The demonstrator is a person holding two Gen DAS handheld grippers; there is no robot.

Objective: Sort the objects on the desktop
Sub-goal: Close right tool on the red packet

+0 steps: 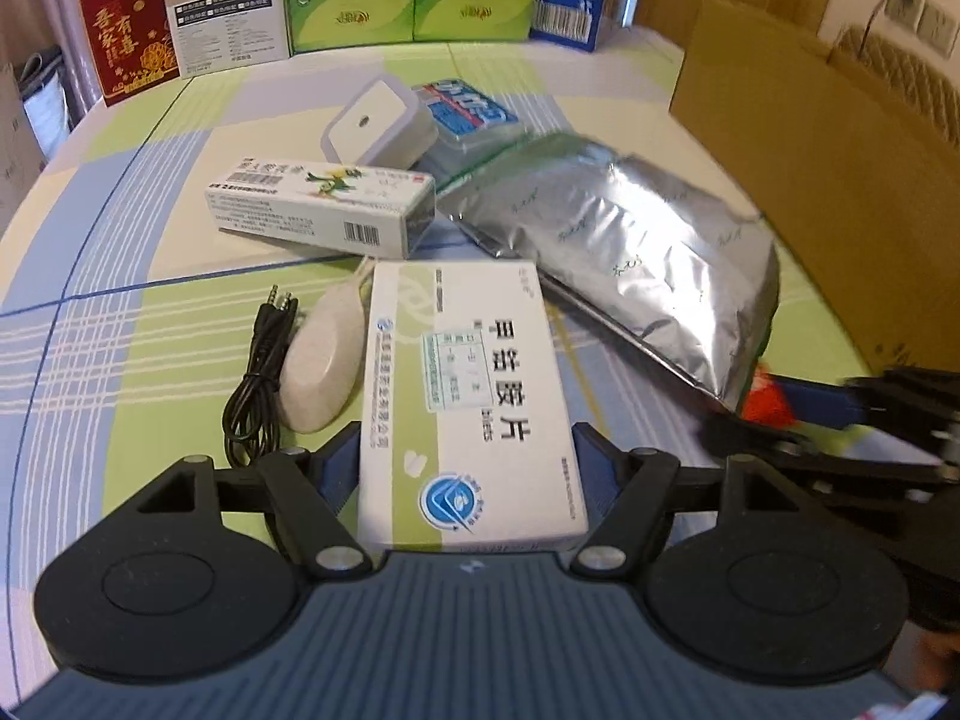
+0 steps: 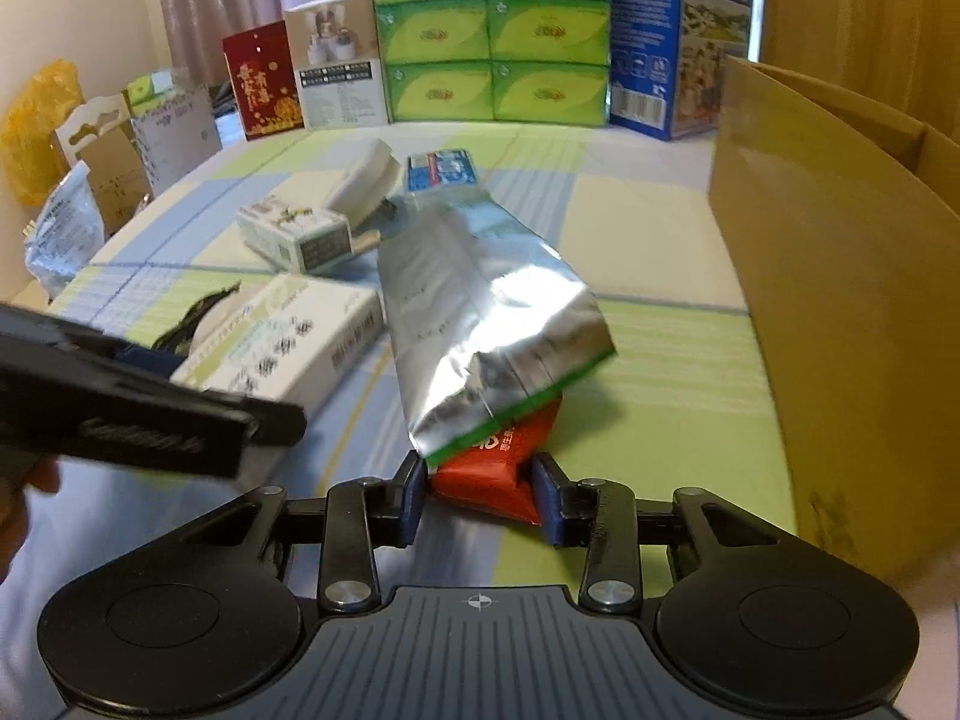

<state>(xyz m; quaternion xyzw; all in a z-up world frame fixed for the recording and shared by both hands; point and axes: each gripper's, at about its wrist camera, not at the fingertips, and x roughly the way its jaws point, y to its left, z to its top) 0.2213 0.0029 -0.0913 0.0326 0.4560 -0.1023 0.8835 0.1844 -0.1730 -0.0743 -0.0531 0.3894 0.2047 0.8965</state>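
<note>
My left gripper is shut on a white and green medicine box, one finger on each long side. The same box shows at the left of the right wrist view, with the left gripper behind it. My right gripper is shut on a red packet low over the tablecloth. A silver foil bag lies over the packet's far end. In the left wrist view, the right gripper and the red packet sit at the bag's near corner.
A black audio cable and a grey oval stone lie left of the medicine box. Beyond are a long white carton, a white plug and a blue packet. An open cardboard box stands at the right. Tissue packs line the back.
</note>
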